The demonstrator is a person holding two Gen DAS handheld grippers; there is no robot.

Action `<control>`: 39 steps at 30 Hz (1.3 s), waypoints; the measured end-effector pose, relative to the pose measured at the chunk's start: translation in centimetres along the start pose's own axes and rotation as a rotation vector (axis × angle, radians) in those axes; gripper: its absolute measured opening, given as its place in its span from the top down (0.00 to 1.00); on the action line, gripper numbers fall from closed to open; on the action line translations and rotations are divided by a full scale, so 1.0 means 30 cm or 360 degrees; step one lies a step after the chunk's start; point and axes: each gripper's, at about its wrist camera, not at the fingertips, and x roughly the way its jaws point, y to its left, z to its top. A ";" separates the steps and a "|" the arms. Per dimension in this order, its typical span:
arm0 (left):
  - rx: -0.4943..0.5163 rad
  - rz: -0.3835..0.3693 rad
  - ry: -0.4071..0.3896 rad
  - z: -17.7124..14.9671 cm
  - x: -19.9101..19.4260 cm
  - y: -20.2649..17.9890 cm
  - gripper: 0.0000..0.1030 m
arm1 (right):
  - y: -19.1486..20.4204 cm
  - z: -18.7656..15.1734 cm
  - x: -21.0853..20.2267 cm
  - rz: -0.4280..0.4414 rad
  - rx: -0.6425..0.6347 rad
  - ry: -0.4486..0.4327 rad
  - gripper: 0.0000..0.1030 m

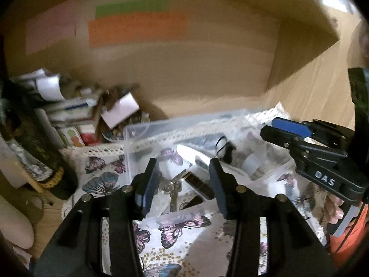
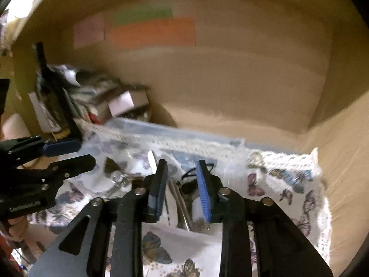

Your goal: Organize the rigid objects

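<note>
Sorting midway: keys [image 1: 171,188] and small items already lie in the clear bin [image 1: 138,130].
Left tool [image 1: 184,182] and right tool [image 2: 182,184] hover wide, empty.

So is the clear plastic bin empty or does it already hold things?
It holds things: inside the clear plastic bin lie a bunch of keys and a white bottle, among other blurred items.

- One clear plastic bin [image 1: 138,133], centre of the scene.
- One bunch of keys [image 1: 171,188] inside it.
- Two grippers: left gripper [image 1: 184,168], right gripper [image 2: 182,173].
- Three coloured paper labels on the far wall: pink [image 1: 49,32], green [image 1: 131,9], orange [image 1: 138,32].
- One butterfly-print cloth [image 1: 180,230].
</note>
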 end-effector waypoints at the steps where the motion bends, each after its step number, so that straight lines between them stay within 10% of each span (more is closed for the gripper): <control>1: 0.0002 0.0001 -0.0031 0.003 -0.026 -0.004 0.51 | 0.006 0.003 -0.044 -0.0006 -0.0002 -0.0051 0.64; 16: 0.0014 0.0023 -0.0546 -0.059 -0.426 -0.074 0.12 | 0.057 -0.066 -0.476 -0.0055 0.0032 -0.0551 0.00; 39: 0.0032 0.0027 -0.0674 -0.137 -0.547 -0.096 0.02 | 0.120 -0.130 -0.560 -0.0082 0.0051 -0.0621 0.00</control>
